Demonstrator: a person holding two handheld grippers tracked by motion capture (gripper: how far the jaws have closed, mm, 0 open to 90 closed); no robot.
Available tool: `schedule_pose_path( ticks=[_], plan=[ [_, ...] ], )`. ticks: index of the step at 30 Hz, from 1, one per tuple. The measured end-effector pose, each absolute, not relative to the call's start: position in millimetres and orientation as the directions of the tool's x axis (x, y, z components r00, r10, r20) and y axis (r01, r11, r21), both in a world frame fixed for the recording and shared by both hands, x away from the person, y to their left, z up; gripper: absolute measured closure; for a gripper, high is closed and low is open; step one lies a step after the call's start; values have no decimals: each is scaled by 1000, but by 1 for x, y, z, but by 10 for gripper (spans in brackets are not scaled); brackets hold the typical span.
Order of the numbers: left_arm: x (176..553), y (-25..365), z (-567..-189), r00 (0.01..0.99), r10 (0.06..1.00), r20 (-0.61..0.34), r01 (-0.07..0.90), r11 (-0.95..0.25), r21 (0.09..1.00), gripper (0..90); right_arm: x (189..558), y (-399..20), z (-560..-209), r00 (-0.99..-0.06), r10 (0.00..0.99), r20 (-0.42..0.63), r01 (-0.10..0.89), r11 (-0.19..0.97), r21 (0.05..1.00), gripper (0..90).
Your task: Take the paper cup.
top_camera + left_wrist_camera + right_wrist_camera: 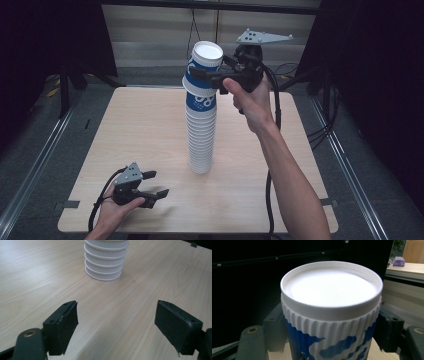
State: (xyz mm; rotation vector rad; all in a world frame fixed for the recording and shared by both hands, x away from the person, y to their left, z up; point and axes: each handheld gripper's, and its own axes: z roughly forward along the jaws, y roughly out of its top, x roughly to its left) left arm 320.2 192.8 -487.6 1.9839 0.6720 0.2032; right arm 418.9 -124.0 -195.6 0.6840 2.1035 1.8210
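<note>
Two grippers work over one pale wooden table, whose rounded corners and near edge all lie in the high view. At the left, close to the near edge, the left gripper rests low in the person's left hand, its jaws spread wide with nothing between them. In the left gripper view only bare wood lies between the two black pads, and the foot of the stack sits ahead of them, well apart. The whole left half of the tabletop around this hand is open board, out to the left edge and back to the far edge.

Near the middle of the table stands a tall stack of cups, upside down, white ribbed rims piled one on another, with board free on every side of its foot. The top cup, white and blue, sits tilted at the head of the stack, its flat white bottom facing up.

To the right, the right gripper is raised to that height in the right hand, reaching in from the right side. Its jaws are drawn in on the top cup, one at each flank; in the right gripper view the pads lie against the ribbed wall just under the bottom rim. Beneath the right forearm the table's right half is open to its right edge.
</note>
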Motion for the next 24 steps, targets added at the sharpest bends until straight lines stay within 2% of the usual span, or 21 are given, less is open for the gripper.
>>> schedule_pose_path(
  ticks=[24],
  plan=[
    [321, 193, -489, 833, 534, -142, 378, -363, 852, 187, 405, -136, -183, -828, 552, 96, 129, 20, 991, 263]
  ],
)
